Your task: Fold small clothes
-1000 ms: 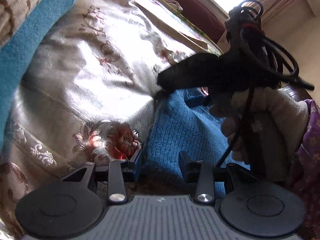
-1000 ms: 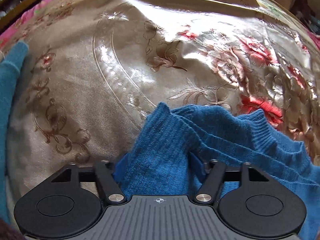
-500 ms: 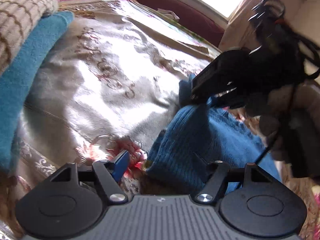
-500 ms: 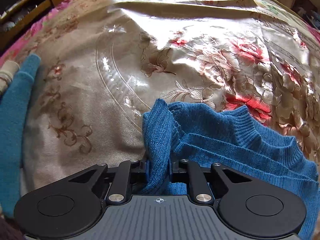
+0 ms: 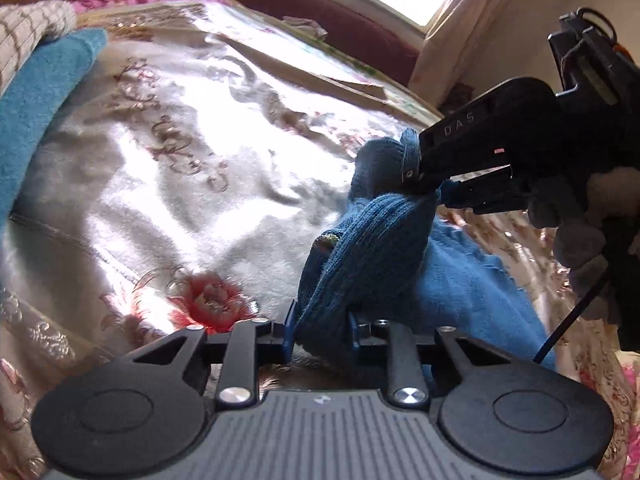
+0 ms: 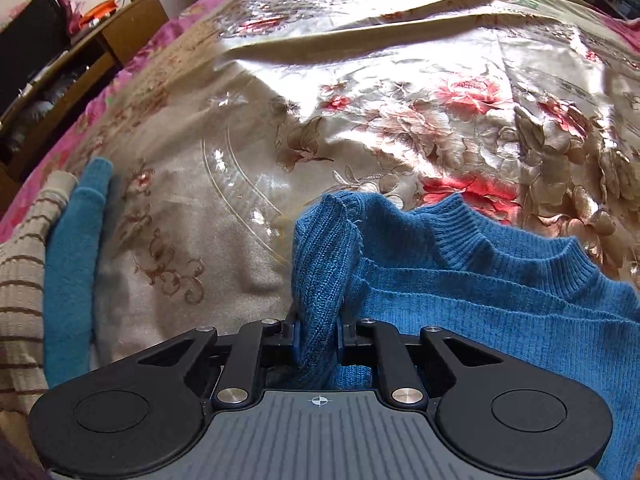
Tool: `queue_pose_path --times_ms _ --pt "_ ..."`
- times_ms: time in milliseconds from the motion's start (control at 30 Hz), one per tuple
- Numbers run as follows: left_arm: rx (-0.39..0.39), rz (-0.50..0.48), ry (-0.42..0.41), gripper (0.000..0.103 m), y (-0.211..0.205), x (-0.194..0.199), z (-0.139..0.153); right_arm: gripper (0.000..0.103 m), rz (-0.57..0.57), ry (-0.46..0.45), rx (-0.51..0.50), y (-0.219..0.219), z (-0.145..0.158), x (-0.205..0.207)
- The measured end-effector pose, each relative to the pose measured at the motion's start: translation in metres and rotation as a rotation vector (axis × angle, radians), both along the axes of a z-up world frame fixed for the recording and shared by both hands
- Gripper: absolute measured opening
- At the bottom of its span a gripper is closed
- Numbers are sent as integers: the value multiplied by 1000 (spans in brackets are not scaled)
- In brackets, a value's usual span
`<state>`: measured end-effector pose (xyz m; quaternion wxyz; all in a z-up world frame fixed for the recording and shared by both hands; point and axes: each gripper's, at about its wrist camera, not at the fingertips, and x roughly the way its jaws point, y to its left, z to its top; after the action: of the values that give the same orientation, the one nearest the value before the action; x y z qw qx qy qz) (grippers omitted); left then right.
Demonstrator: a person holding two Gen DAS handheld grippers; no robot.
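Observation:
A blue knit sweater lies rumpled on a floral satin bedspread. My right gripper is shut on a bunched ribbed fold of it, and that fold stands lifted off the bed. In the left wrist view the same right gripper, held by a gloved hand, pinches the sweater from the upper right. My left gripper has a thick fold of the sweater between its blue pads; its jaws are closing and the pads press the knit.
A folded teal garment and a beige striped knit are stacked at the bed's left side, also the teal garment in the left wrist view. A wooden shelf unit stands beyond the bed. A dark red headboard sits under the window.
The right gripper closed on the sweater fold and raised it. The left jaws spread wide, then closed onto a fold of the sweater nearer me.

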<state>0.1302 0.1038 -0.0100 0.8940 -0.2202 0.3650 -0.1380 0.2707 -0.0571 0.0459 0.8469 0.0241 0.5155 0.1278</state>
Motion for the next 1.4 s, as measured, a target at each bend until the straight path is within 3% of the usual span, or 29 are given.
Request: queue_pose_path --times_ms 133,267,533,667,800,1000,1067,1200,1267,1400 --pt "-48 -26 -23 27 -3 -4 7 13 -20 -10 32 -15 7 -3" --pt "-41 -101 -62 26 -24 -11 20 13 -45 -28 72 -38 16 -11" --pt "-80 -283 -105 23 -91 -10 54 13 -133 -70 149 -111 38 -35" --pt "-55 -394 -139 22 -137 -8 68 13 -200 -91 185 -163 43 -43" --pt "-23 -489 -130 22 -184 -7 66 13 -267 -75 214 -214 30 -52" --pt "41 -607 -59 22 -234 -12 42 14 -357 -14 244 -267 -12 -71" --pt "69 -628 -33 22 -245 -14 34 20 -386 20 266 -279 -29 -74" --pt "109 -651 -31 22 -248 -22 32 28 -420 17 374 -293 -38 -81" --pt "118 -660 -40 25 -243 -27 36 39 -426 6 406 -297 -37 -84" --pt "112 -639 -30 28 -222 -34 40 41 -483 -45 368 -303 -27 -88"
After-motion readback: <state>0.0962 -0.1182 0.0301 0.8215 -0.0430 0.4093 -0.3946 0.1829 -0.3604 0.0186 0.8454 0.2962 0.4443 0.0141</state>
